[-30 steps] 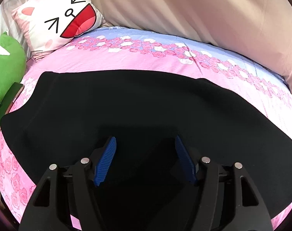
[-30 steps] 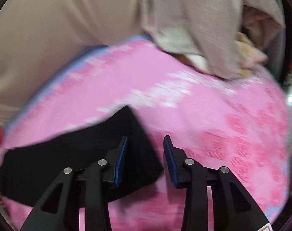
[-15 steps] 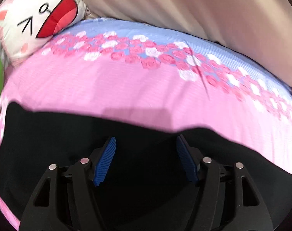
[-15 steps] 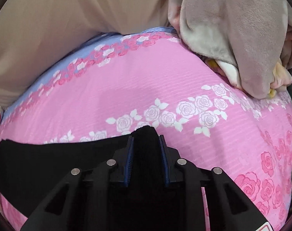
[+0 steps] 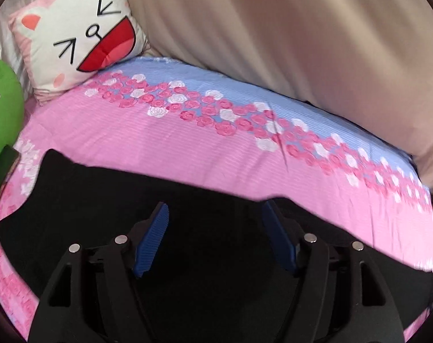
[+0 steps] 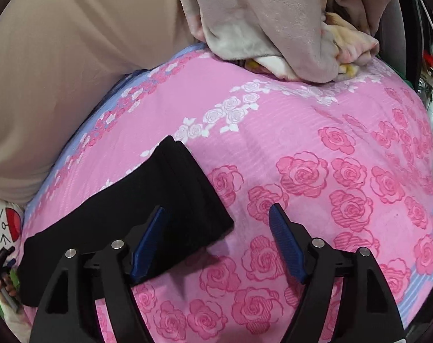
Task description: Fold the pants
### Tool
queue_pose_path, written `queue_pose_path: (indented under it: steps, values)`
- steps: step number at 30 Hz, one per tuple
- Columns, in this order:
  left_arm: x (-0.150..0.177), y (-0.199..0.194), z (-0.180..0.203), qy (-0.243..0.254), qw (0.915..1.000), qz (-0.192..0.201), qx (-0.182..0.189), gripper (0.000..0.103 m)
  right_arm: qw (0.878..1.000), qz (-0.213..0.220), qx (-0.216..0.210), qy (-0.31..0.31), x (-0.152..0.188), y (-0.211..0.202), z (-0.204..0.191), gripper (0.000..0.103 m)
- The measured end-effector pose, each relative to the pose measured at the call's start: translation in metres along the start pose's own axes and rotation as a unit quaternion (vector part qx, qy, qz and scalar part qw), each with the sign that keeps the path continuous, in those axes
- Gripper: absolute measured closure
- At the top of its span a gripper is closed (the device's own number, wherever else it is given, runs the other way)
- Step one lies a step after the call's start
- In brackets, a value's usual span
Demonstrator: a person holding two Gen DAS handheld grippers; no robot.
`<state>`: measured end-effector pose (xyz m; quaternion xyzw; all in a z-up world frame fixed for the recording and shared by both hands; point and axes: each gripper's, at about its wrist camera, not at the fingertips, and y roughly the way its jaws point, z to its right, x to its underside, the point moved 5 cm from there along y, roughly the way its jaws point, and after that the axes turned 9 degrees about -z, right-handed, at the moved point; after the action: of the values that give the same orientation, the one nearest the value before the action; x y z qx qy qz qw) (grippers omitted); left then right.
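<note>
Black pants (image 5: 107,200) lie flat along the pink rose-print bed. In the left wrist view my left gripper (image 5: 215,214) is open and empty, hovering over the pants near their far edge. In the right wrist view the pants' leg end (image 6: 185,197) lies flat with its hem toward the right. My right gripper (image 6: 217,217) is open and empty above that hem corner, its left finger over the cloth and its right finger over the bare sheet.
The bed sheet (image 5: 187,143) is pink with a blue band along a beige wall drape (image 5: 302,43). A cat-face pillow (image 5: 82,40) and a green cushion (image 5: 2,114) sit at the far left. A heap of grey-beige blankets (image 6: 273,28) lies beyond the leg end.
My right gripper, shut on the leg end half a second ago, has opened and let it go; the cloth now lies flat. My left gripper stays open and has pulled back slightly.
</note>
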<state>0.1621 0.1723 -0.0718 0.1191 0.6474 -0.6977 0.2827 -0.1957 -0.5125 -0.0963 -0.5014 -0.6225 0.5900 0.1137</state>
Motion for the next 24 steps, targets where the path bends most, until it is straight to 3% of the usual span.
queue_pose_path:
  steps: [3,6,9,15,22,24]
  values:
    - [0.023,-0.02,0.005,0.018,0.9998,0.007,0.001,0.03,1.0,-0.005,-0.013,-0.009,-0.004,0.008,-0.013,0.033]
    - [0.042,-0.026,0.002,0.022,0.9997,0.001,0.012,0.025,0.999,-0.023,-0.026,-0.02,-0.005,0.02,-0.03,0.082]
    - [0.061,-0.031,-0.004,0.022,0.9996,-0.007,0.019,0.025,0.999,-0.015,-0.042,-0.025,-0.002,0.016,-0.051,0.084]
    - [0.091,-0.03,-0.019,0.022,0.9992,-0.025,0.021,0.025,0.987,0.026,-0.115,-0.111,0.006,-0.021,-0.164,0.084]
    - [0.104,-0.032,-0.042,0.012,0.9992,-0.021,0.032,0.025,0.946,-0.021,-0.204,-0.25,0.059,-0.002,-0.349,0.084]
    - [0.107,-0.033,-0.05,0.009,0.9991,-0.019,0.037,0.024,0.938,-0.034,-0.209,-0.276,0.075,0.007,-0.382,0.084]
